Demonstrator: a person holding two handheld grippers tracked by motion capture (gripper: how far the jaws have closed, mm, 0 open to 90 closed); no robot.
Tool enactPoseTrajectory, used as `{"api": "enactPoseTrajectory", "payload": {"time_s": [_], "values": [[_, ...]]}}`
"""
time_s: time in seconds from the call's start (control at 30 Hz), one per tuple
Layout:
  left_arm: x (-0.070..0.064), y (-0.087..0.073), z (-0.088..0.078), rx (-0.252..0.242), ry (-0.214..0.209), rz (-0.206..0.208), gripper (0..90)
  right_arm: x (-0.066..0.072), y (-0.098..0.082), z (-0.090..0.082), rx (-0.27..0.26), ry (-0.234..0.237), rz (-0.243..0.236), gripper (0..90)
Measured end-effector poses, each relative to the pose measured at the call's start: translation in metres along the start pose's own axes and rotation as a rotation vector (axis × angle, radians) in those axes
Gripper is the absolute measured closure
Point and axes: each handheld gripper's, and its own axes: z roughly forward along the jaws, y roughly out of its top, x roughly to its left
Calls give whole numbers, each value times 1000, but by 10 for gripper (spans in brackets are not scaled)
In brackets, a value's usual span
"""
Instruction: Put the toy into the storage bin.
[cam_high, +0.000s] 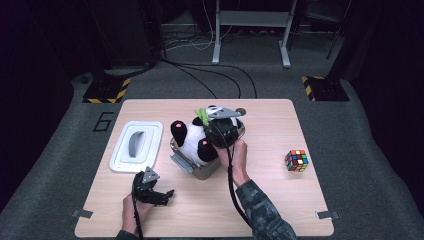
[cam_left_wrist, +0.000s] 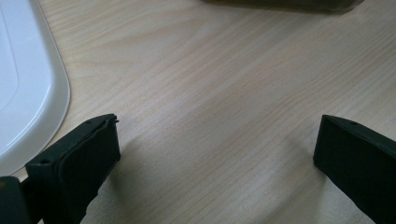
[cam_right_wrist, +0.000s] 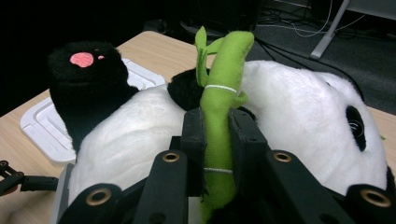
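A black-and-white plush panda (cam_high: 195, 137) lies in a grey metal box (cam_high: 200, 170) at the table's middle. In the right gripper view the panda (cam_right_wrist: 299, 116) has a green plush bamboo stalk (cam_right_wrist: 219, 107) on its belly, and my right gripper (cam_right_wrist: 215, 126) is shut on that stalk. From above, the right gripper (cam_high: 220, 131) sits over the panda. My left gripper (cam_high: 167, 195) rests near the front edge, open, with bare wood between its fingers (cam_left_wrist: 84, 158).
A white lid (cam_high: 136, 146) with a grey handle lies left of the box. A colour cube (cam_high: 297, 160) sits at the right. The table's front edge is close behind my left hand.
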Motion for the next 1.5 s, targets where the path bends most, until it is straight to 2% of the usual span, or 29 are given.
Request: {"api": "enactPoseTrajectory", "payload": {"time_s": [0.13,0.37,0.47,0.5,0.6,0.8,0.93,1.0,1.27,1.37,1.5], "values": [[0,0,0,-1,-2,-4,1,-1,-2,3,27,16,3,770],[0,0,0,0,-1,0,1,0,-11,20,120,65,7,762],[0,0,0,1,-1,1,1,-1,-15,24,141,80,9,740],[0,0,0,1,-1,0,1,0,-15,25,146,81,16,717],[0,0,0,-2,3,-1,1,-4,-12,23,162,86,4,563],[0,0,0,-2,0,-4,1,-16,-5,14,161,108,15,409],[0,0,0,-3,0,-6,1,-24,5,13,158,87,3,331],[0,0,0,0,1,-1,1,-27,10,14,151,85,1,309],[0,0,0,0,0,-1,1,-41,21,28,200,81,6,169],[0,0,0,0,0,-1,1,-45,19,34,216,89,22,158],[0,0,0,1,-1,-1,1,-46,18,38,243,96,18,166]]}}
